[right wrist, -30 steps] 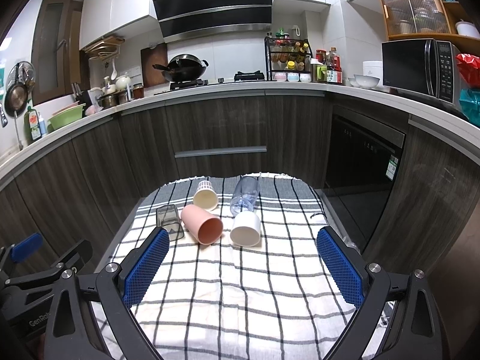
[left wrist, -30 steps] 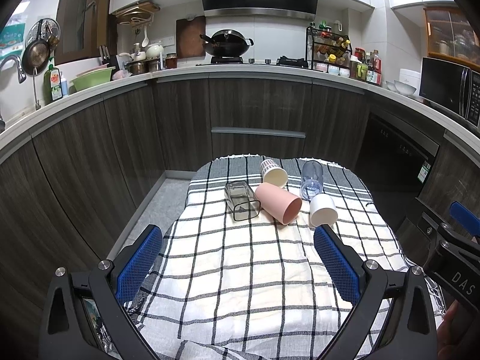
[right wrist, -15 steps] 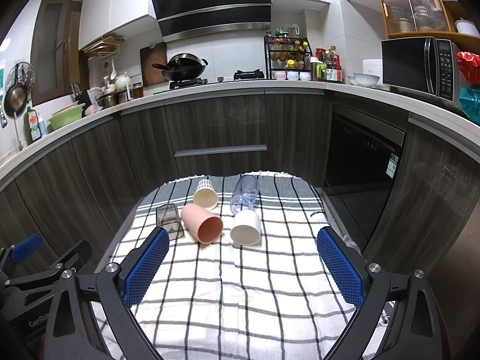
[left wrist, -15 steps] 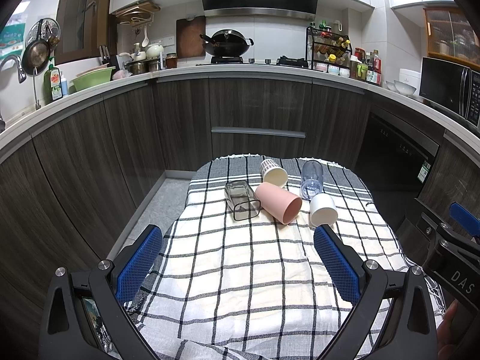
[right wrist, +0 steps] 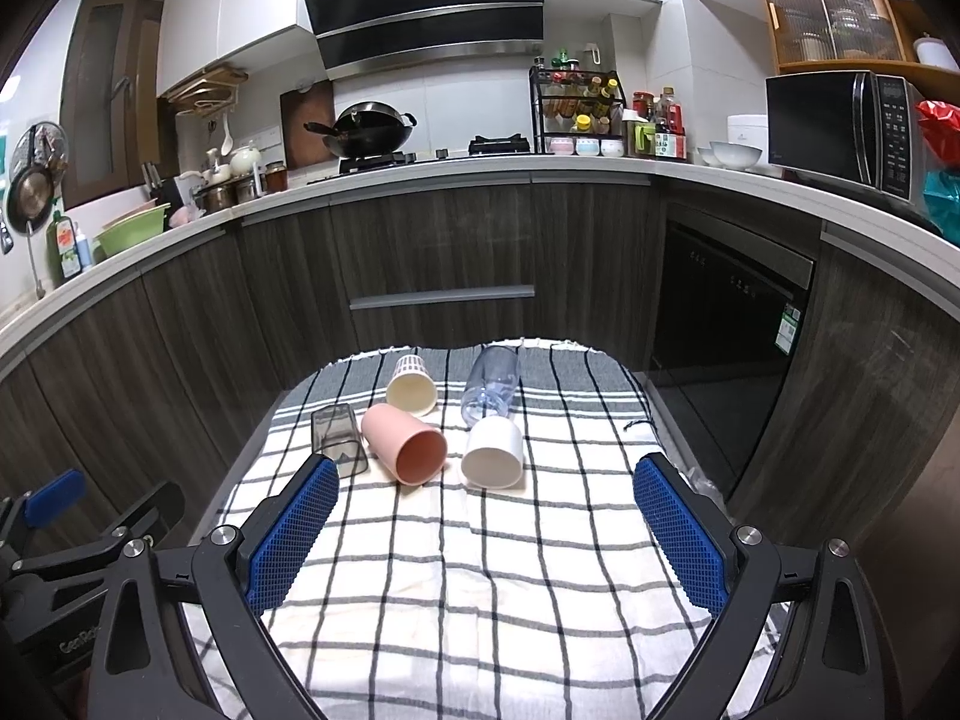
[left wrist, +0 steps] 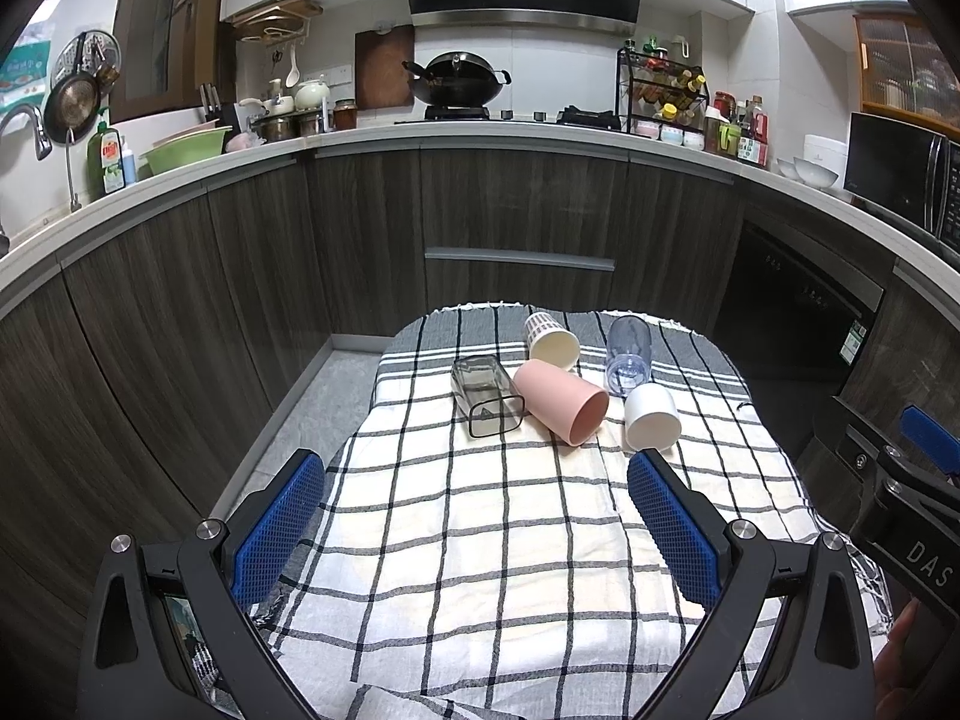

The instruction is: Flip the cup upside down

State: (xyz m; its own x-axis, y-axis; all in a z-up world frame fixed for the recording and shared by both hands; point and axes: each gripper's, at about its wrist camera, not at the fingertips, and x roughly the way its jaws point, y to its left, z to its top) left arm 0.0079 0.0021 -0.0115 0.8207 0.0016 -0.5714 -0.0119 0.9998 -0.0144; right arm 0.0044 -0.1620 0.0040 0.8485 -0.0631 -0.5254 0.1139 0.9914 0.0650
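Observation:
Several cups lie on their sides on a checked cloth [left wrist: 480,540] over a small table. A pink cup [left wrist: 561,399] [right wrist: 405,441] lies in the middle. A white cup [left wrist: 651,417] [right wrist: 493,453] is to its right. A dark clear square cup [left wrist: 485,395] [right wrist: 337,438] is to its left. A cream ribbed cup [left wrist: 551,341] [right wrist: 411,385] and a clear bluish cup [left wrist: 627,348] [right wrist: 491,387] lie behind. My left gripper [left wrist: 477,531] and right gripper [right wrist: 483,537] are open and empty, well short of the cups.
Dark kitchen cabinets [left wrist: 516,216] curve around behind the table, with a countertop holding a wok [left wrist: 456,79], spice rack and microwave [right wrist: 840,126]. The floor drops off at the table's left edge [left wrist: 324,396]. The other gripper shows at each view's side [left wrist: 900,498] [right wrist: 72,540].

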